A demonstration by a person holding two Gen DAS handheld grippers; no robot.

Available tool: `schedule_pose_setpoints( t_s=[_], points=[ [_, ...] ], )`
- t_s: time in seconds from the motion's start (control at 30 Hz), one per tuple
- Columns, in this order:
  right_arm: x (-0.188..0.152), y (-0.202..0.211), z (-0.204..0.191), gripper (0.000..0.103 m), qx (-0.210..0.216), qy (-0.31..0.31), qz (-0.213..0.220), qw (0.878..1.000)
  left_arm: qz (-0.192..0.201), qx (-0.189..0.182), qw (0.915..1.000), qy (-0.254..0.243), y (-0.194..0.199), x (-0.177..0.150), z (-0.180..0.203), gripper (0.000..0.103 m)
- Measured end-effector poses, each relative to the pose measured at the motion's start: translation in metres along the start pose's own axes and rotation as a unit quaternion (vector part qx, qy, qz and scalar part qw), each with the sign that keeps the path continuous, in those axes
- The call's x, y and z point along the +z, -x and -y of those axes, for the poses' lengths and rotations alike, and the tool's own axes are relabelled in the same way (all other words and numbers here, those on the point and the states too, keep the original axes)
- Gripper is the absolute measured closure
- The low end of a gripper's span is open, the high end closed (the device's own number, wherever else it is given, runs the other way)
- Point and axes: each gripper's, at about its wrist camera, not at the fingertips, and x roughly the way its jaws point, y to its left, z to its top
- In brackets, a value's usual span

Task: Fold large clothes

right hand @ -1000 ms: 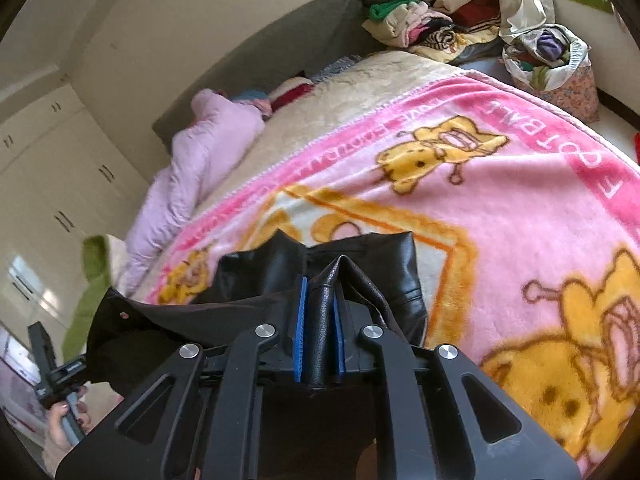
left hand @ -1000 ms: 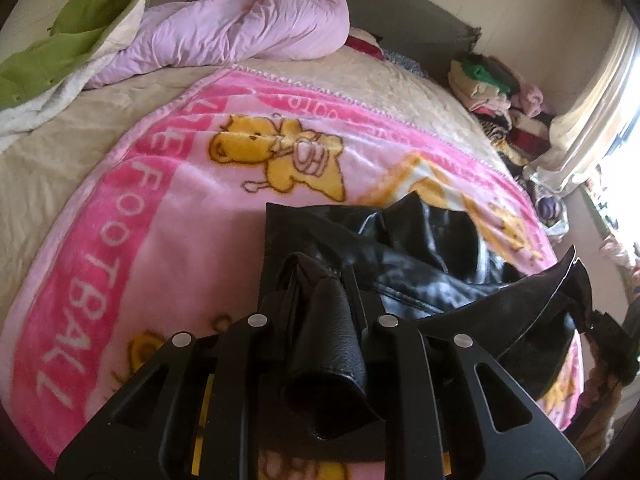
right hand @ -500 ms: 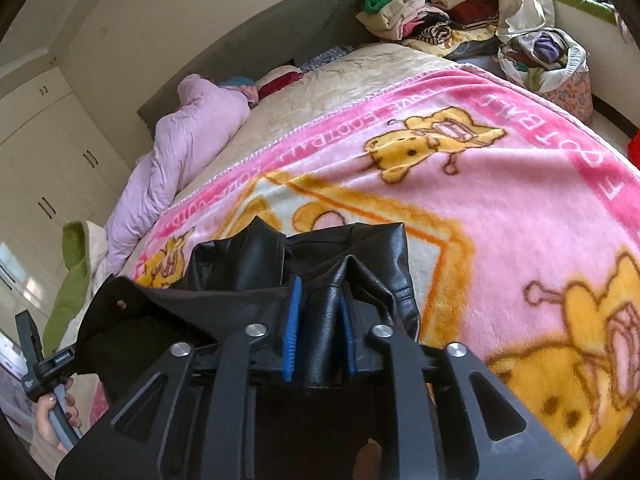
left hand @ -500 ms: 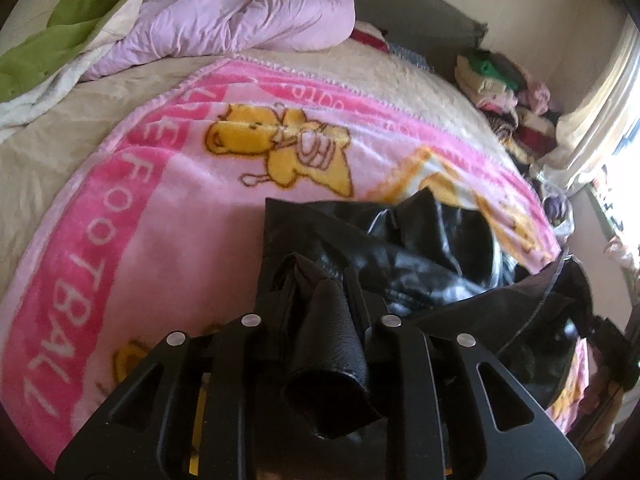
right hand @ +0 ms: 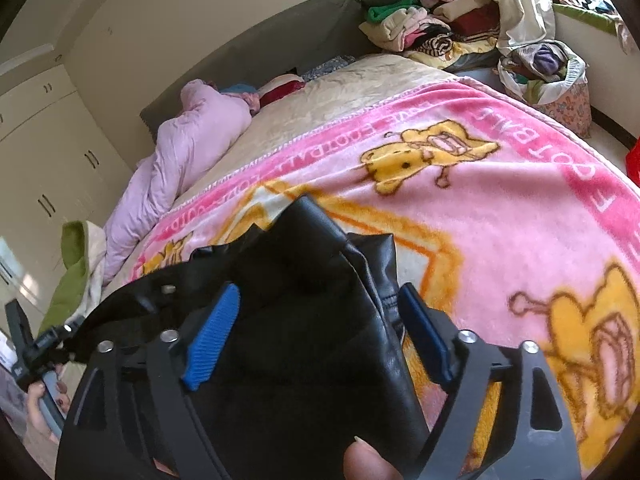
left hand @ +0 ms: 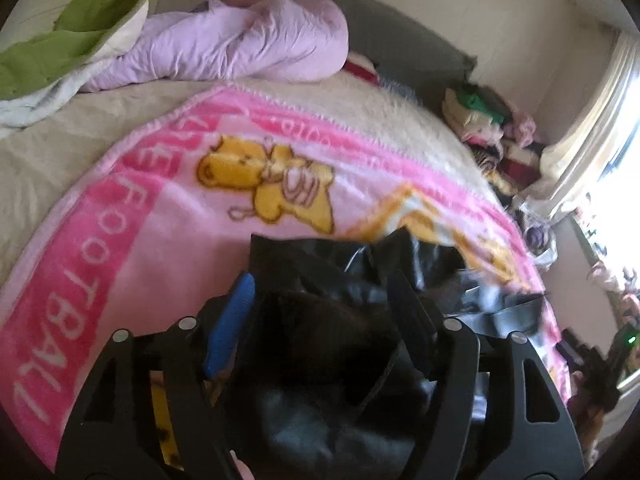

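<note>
On bed (left hand: 60,152), pink blanket (left hand: 168,232)

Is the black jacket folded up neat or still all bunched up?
Still bunched up. The black jacket lies in a rumpled, creased heap on the pink blanket, with loose flaps sticking up and no flat, tidy fold.

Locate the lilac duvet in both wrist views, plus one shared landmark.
Left wrist: the lilac duvet is bunched at top centre-left, at the head of the bed, right of the green blanket.
Right wrist: the lilac duvet lies at middle left, running along the bed's far edge.
Shared landmark: the pink bear blanket under the black leather jacket.
</note>
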Motion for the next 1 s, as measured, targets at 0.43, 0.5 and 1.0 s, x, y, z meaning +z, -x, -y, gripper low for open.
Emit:
schedule_pose_setpoints(
  t_s=[0.43, 0.5, 1.0],
  points=[
    [-0.005, -0.011, 0.0, 0.016, -0.035, 0.041, -0.022, 0.998, -0.007, 0.06, 0.9979, -0.023, -0.009, -0.012, -0.028, 0.039],
    [-0.004, -0.02, -0.004, 0.016, -0.045, 0.064, -0.03, 0.996, -0.032, 0.059, 0.997, -0.039, -0.021, -0.016, -0.025, 0.039],
    [0.016, -0.073, -0.013, 0.086, -0.066, 0.133, -0.041, 0.988, -0.05, 0.055, 0.9916, -0.106, -0.052, -0.018, -0.005, 0.095]
  ],
)
